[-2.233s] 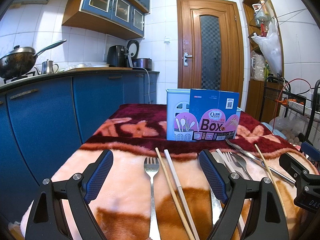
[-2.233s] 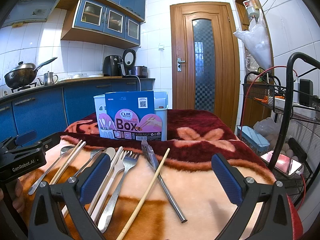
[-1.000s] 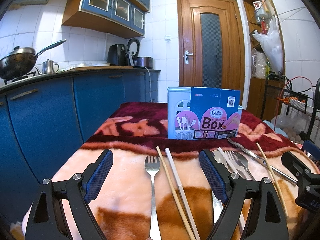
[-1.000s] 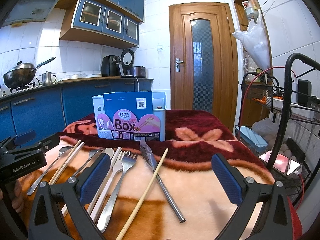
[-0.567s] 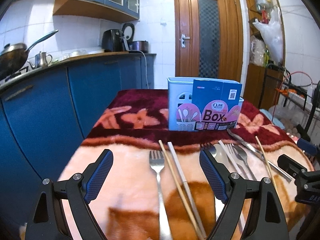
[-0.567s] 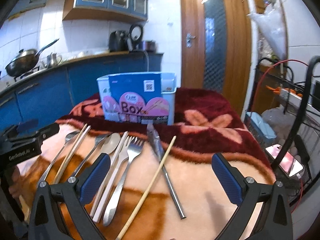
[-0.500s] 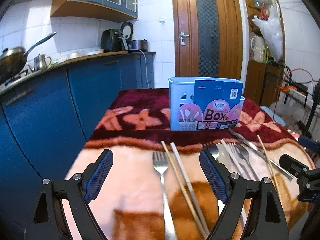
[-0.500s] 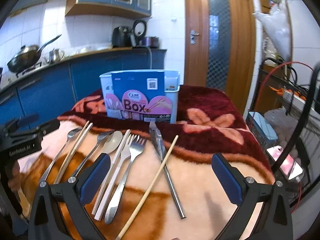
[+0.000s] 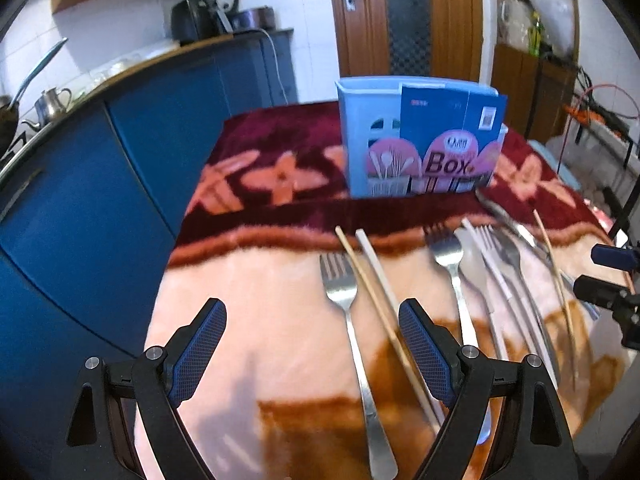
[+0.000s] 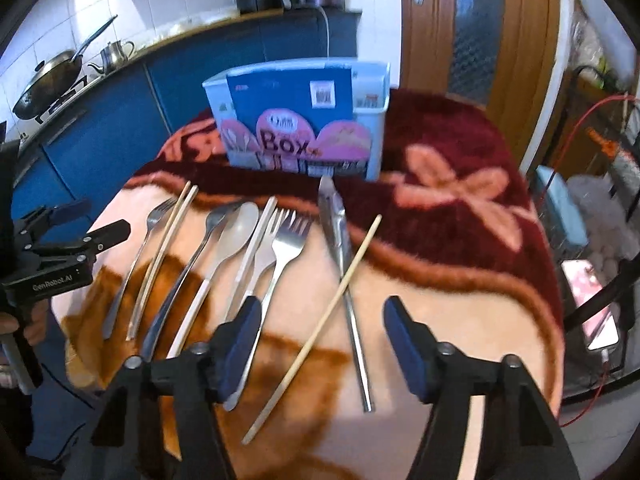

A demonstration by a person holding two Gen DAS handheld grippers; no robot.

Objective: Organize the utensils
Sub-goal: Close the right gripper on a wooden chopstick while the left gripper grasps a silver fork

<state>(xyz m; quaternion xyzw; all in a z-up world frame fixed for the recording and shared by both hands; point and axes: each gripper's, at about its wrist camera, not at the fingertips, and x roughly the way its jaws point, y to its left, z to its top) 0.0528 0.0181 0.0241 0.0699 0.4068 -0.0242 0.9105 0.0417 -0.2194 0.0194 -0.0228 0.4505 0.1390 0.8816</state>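
Large dark lettering "Box" read on the pink panels of the blue card sleeve [image 10: 294,120] fronting the pale blue utensil caddy [image 10: 376,120]; same word legible from the left wrist view. QR code printed on the sleeve's upper blue area, not decodable. Small logo above "Box" blurred, not readable. White lettering "GenRobot.AI" read on the black body of the left tongs [image 10: 80,224], seen from the right wrist view. No other legible text found.
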